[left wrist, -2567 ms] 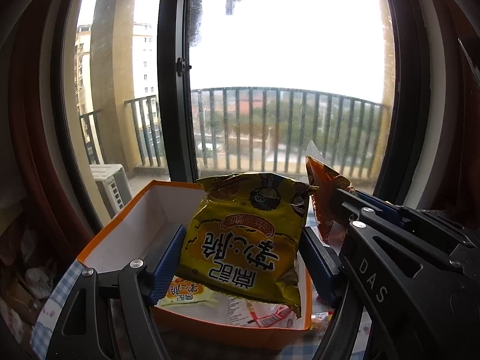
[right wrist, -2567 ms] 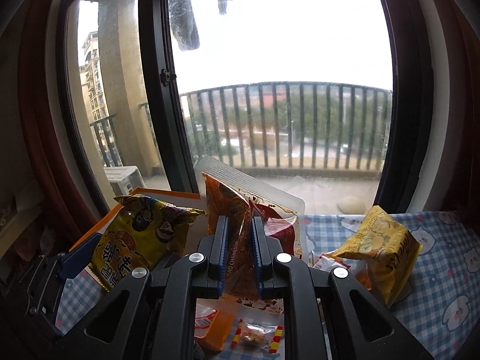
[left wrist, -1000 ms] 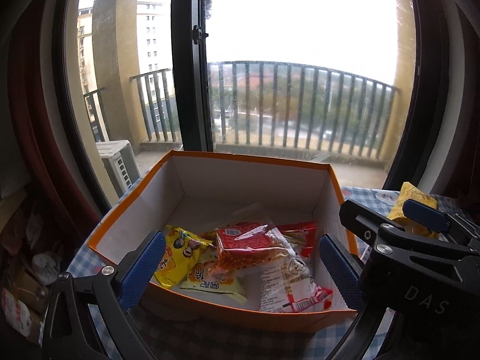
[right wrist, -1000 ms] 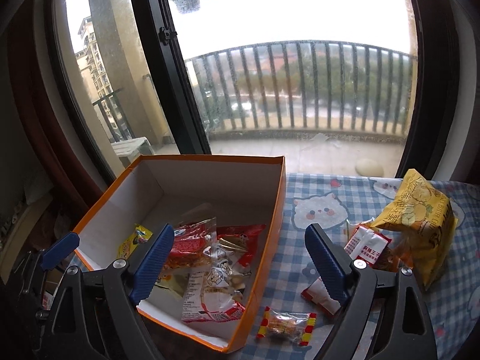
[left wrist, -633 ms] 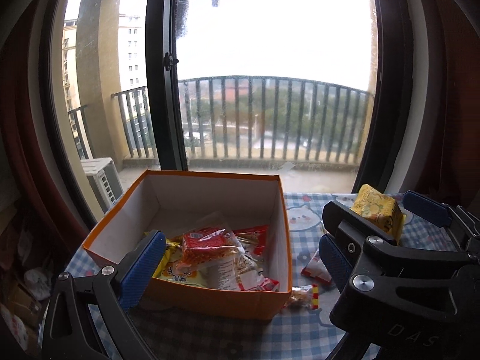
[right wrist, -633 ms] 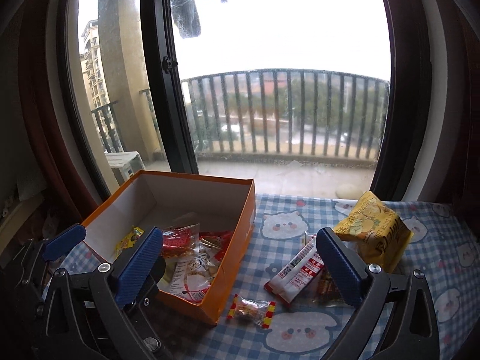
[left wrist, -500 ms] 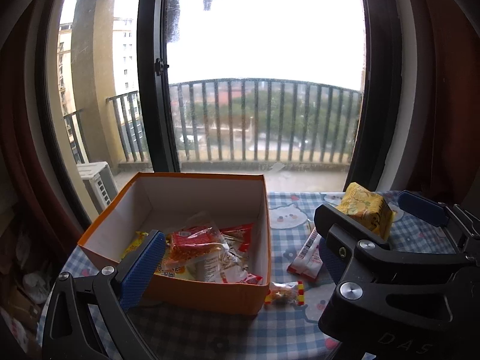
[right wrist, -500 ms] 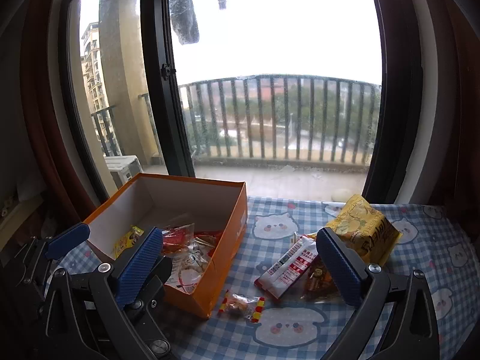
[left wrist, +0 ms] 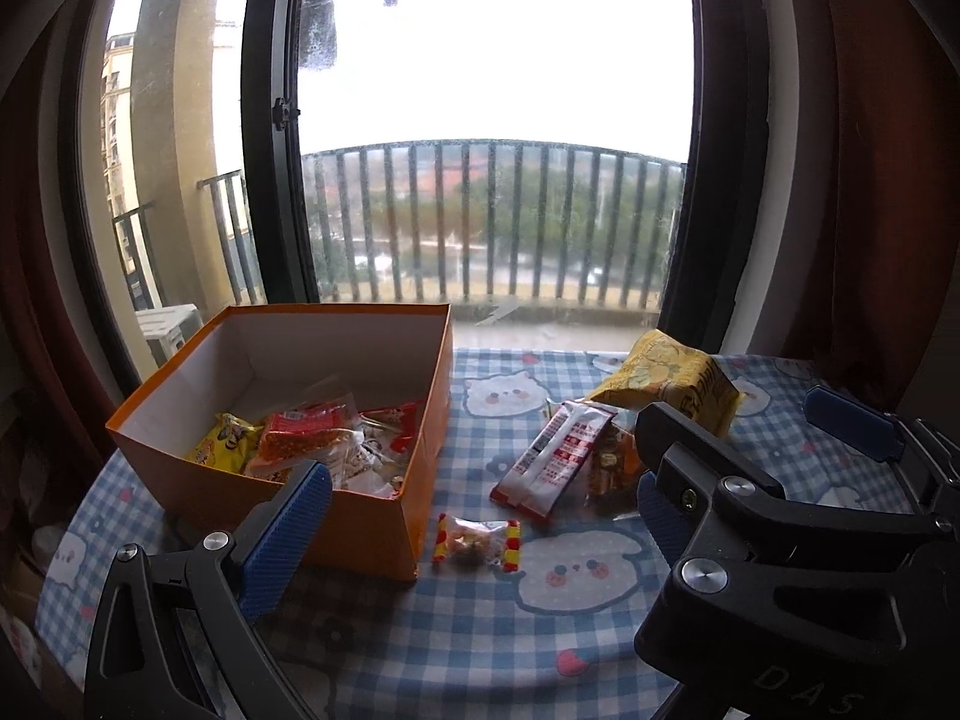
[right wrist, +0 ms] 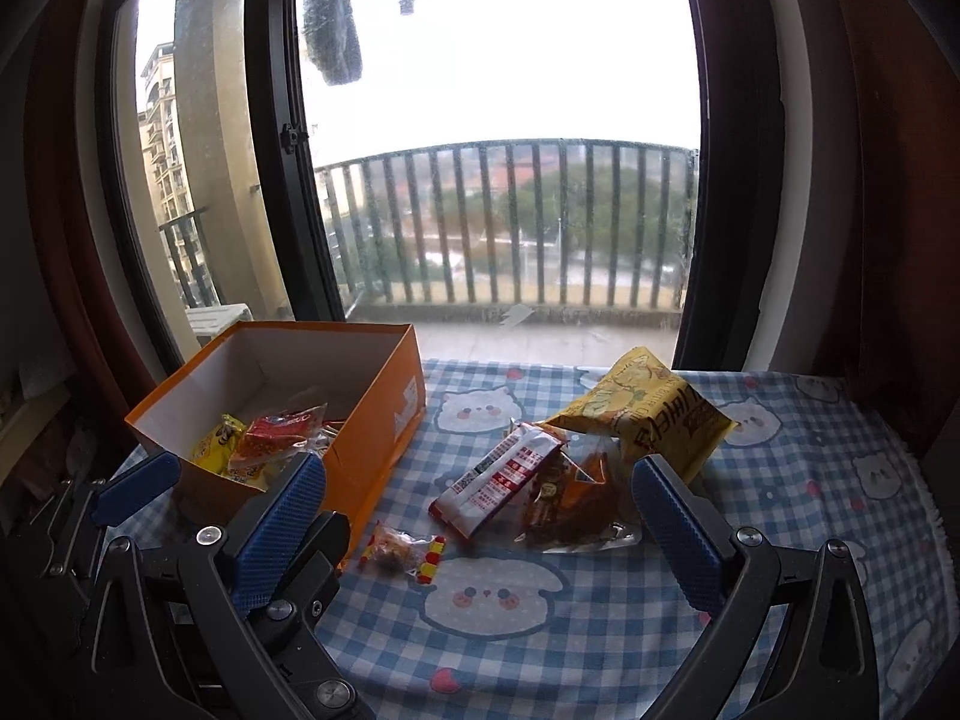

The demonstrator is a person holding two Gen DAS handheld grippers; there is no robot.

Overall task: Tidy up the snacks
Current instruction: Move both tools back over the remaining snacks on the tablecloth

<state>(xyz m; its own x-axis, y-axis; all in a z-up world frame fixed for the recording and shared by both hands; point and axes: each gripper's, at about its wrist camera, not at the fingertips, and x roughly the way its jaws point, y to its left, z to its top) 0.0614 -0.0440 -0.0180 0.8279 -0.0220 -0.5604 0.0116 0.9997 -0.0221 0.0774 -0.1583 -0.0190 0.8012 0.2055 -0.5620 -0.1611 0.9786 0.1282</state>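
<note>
Left gripper (left wrist: 468,510): I read its jaws as spread wide, nothing between the pads. It points forward and downward over the tablecloth (left wrist: 480,648). The near blue pad sits in front of the orange box (left wrist: 360,516), covering part of that wall. Its other pad is mostly masked by the right gripper's black frame, which crosses the lower right of the left wrist view.

Orange box: open top, on the left of the table by the window (right wrist: 498,120). Inside I see a yellow packet (left wrist: 225,450) and a red packet (left wrist: 306,435) on top of a clear-wrapped pile; what lies under them I cannot make out.

Just right of the box's near corner lies a small wrapped candy (right wrist: 403,549) with red-and-yellow ends, flat on the cloth, apart from the box.

Further right, a red-and-white packet (right wrist: 498,480) lies slanted, its far end touching a clear pouch with orange contents (right wrist: 576,504). The pouch print is too small to read. A big yellow bag (right wrist: 654,414) leans over the pouch's far side; its lower edge is hidden behind the right gripper's pad.

Right gripper (right wrist: 474,522): jaws fully apart, empty, aimed downward at the loose snacks, with the candy, packet and pouch seen in the gap between its pads. Neither hand holding the grippers is visible.
</note>
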